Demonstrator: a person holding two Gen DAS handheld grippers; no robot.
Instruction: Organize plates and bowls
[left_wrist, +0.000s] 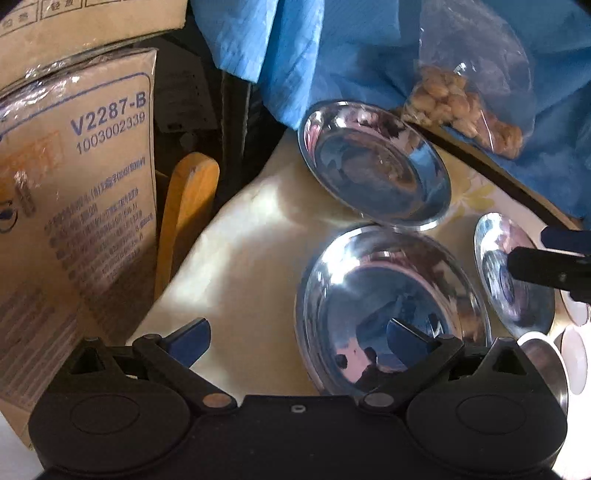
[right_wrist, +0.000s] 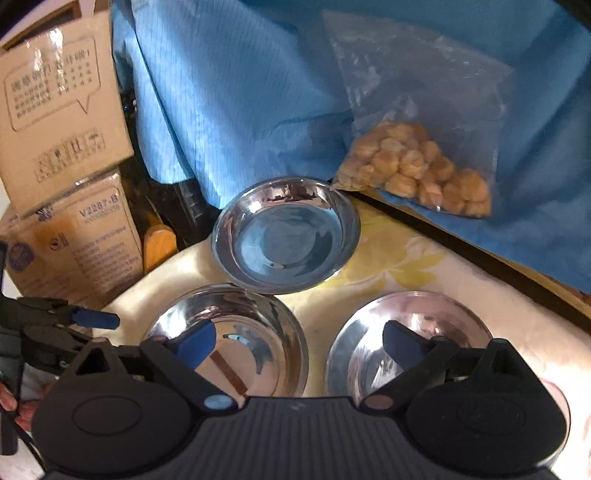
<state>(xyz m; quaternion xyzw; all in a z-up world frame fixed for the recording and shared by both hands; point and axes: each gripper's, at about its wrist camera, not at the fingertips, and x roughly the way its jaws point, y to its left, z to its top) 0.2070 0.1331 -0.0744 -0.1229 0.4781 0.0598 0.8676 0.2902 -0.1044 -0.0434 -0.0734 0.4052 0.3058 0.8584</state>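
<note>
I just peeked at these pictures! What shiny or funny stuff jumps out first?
Three shiny steel bowls sit on the pale tablecloth, mirroring the room. Behind them, a clear bag of round tan snacks lies on blue cloth. Cardboard boxes stack at the left.

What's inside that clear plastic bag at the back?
The clear plastic bag holds a heap of round, light-brown pieces, maybe food. It lies on blue cloth; whatever is beneath that cloth is covered.

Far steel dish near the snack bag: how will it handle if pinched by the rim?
The far steel dish looks polished and mirror-like, so probably slippery. It seems thin and shallow, likely light and stiff. On the smooth tablecloth it may slide when nudged.
</note>
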